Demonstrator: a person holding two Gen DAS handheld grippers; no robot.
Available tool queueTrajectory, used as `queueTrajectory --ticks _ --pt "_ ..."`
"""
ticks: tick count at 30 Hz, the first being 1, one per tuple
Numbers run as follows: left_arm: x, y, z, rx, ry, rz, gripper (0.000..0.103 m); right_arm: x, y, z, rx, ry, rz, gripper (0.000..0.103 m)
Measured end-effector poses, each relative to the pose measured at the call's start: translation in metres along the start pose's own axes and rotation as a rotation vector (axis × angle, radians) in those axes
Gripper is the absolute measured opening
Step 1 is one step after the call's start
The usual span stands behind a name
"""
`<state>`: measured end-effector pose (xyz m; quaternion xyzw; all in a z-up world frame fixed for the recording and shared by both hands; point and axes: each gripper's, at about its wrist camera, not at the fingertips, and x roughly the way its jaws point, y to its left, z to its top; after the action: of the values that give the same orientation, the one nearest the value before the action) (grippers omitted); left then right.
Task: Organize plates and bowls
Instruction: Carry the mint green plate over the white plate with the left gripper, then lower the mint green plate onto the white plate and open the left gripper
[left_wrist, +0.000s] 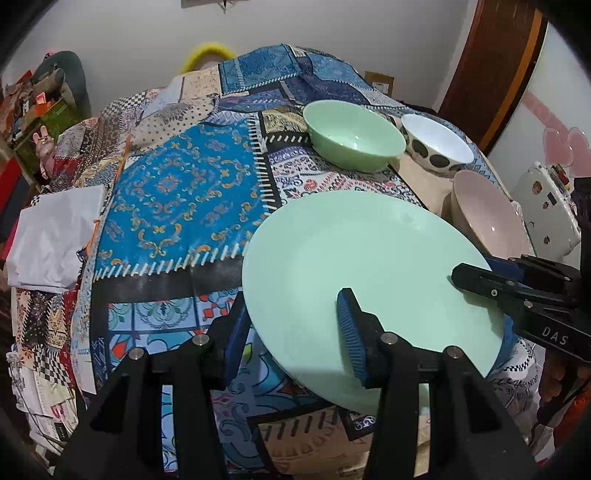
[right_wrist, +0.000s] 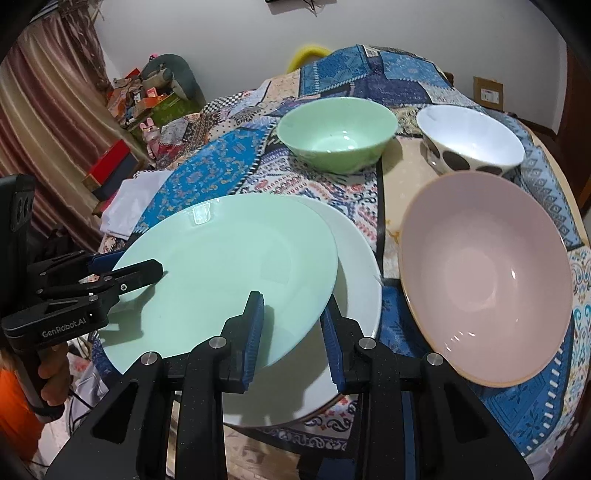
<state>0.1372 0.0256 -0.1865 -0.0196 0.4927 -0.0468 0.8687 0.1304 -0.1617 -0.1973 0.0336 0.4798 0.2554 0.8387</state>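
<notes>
Both your grippers, left (left_wrist: 295, 339) and right (right_wrist: 293, 339), clamp the mint plate (right_wrist: 229, 273) above a white plate (right_wrist: 358, 273).

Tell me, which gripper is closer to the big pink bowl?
Right. The right gripper holds the green plate's edge just beside the pink bowl; the left gripper grips the plate's far side.

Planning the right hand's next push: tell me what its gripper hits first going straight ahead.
The right gripper, already clamped on the mint-green plate, points toward the green bowl; depth is unclear.
</notes>
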Motion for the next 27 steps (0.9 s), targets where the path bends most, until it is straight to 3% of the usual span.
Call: queueTrajectory --ticks 27 --pt "0.027 -0.016 -0.008 0.019 0.059 0.003 0.047 0.006 -0.014 -0.01 0.023 0.03 -0.009 0.029"
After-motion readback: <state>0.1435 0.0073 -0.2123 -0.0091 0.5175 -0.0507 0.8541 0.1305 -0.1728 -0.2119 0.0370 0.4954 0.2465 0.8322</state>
